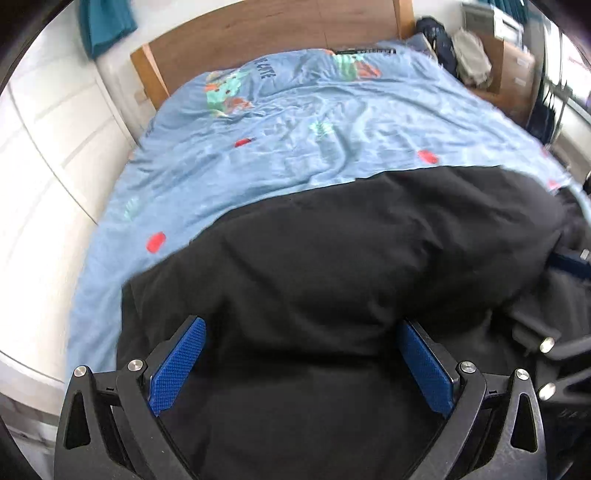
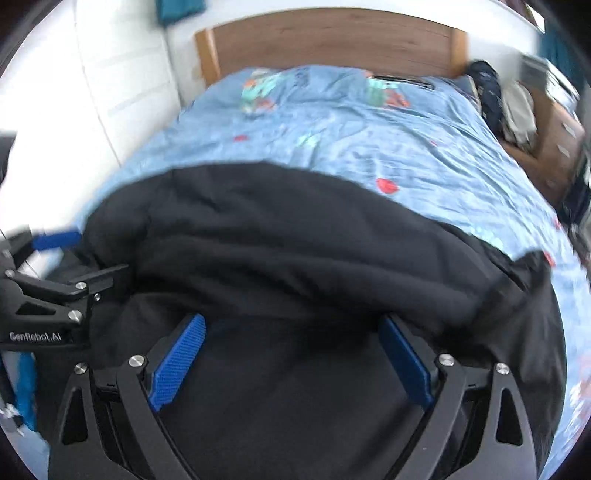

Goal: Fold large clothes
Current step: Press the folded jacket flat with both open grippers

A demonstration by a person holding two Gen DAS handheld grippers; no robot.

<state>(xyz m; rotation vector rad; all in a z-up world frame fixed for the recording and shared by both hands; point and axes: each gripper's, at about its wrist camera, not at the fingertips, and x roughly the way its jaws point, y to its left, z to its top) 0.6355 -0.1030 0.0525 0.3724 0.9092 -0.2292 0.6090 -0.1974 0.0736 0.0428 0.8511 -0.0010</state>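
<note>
I had both claws over the near end of the bed [image 1: 295,122], each pointing down at the black garment [image 1: 332,258] spread there. The garment lay across the foot of the blue printed cover, bunched into a thick fold with its far edge running across the bed.

My left claw [image 1: 301,332] stood released, its blue pads [image 1: 177,365] spread wide with only garment seen between and below them; neither pad pressed on the cloth as far as I could tell. My right claw [image 2: 293,326] was likewise released, jaws wide, pads [image 2: 177,362] apart above the garment, the folded ridge lying just beyond its tips. Whether the tips touched the cloth, I could not tell.

In the right view the left claw showed at the left edge, beside the garment's end. In the left view the right claw's frame showed at the right edge.

A wooden headboard [image 1: 266,33] stood at the far end, a white wall to the left, and a pile of clothes [image 1: 454,55] near the bed's far right corner.
</note>
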